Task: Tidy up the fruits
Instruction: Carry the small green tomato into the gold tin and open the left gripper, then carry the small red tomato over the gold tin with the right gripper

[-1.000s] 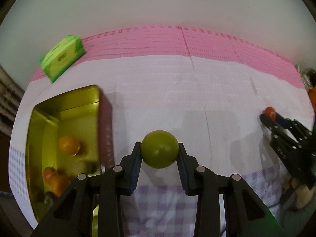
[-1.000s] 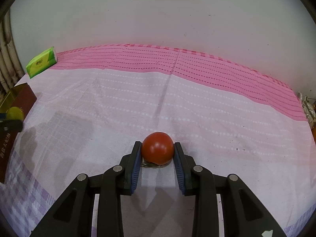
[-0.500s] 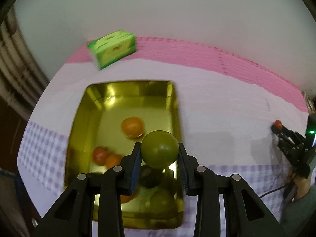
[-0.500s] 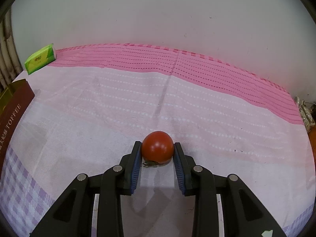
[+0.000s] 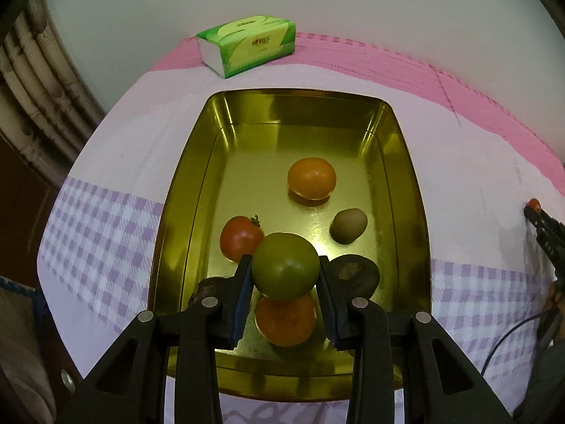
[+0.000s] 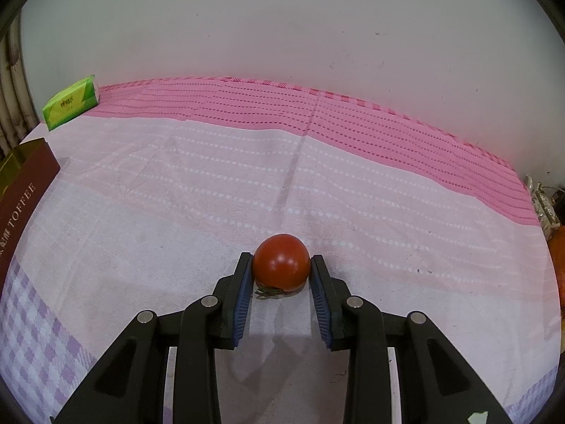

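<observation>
My left gripper [image 5: 285,271] is shut on a green tomato [image 5: 285,265] and holds it above the near half of a gold tin tray [image 5: 409,176]. In the tray lie an orange [image 5: 311,177], a red tomato [image 5: 239,237], a kiwi [image 5: 349,225], a dark fruit [image 5: 356,271] and another orange [image 5: 286,321] right under the green tomato. My right gripper [image 6: 281,265] is shut on a red tomato [image 6: 281,260] low over the cloth. It also shows in the left wrist view [image 5: 540,217] at the far right edge.
A green tissue pack [image 5: 247,44] lies behind the tray near the wall; it also shows in the right wrist view [image 6: 70,101]. The tray's brown side [image 6: 21,190] stands at that view's left edge. A pink and white cloth [image 6: 282,176] covers the table.
My left gripper has swung left with the green tomato, from over the cloth to over the tray. The right gripper has held the red tomato nearly still.
</observation>
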The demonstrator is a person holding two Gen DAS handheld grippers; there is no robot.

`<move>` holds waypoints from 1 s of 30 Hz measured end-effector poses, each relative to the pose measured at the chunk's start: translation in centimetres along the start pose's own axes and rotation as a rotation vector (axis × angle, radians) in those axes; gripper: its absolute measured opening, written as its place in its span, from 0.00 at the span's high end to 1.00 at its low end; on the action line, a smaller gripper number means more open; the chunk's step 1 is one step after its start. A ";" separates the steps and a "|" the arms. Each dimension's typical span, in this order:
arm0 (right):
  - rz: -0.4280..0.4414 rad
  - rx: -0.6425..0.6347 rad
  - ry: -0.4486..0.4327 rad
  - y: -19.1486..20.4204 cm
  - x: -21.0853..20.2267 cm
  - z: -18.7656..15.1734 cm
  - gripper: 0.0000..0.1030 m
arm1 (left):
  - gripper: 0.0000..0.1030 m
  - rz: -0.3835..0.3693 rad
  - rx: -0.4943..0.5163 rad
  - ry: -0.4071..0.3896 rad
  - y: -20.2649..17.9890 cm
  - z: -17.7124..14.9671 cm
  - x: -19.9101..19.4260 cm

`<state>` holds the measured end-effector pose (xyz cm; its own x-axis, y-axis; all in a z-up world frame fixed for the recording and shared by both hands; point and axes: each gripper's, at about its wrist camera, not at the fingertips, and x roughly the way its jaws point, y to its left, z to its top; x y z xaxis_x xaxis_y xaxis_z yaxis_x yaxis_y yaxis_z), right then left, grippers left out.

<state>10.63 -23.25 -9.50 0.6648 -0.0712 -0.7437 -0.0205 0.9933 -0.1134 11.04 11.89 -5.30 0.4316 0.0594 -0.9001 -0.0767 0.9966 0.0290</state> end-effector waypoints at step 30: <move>-0.006 -0.010 -0.001 0.0 0.2 0.1 0.71 | 0.41 -0.017 0.048 -0.025 -0.5 -0.2 -1.8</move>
<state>10.82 -23.30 -9.60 0.6659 -0.0765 -0.7421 -0.0239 0.9920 -0.1238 10.13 11.29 -3.82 0.4552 0.0430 -0.8893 -0.0258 0.9991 0.0351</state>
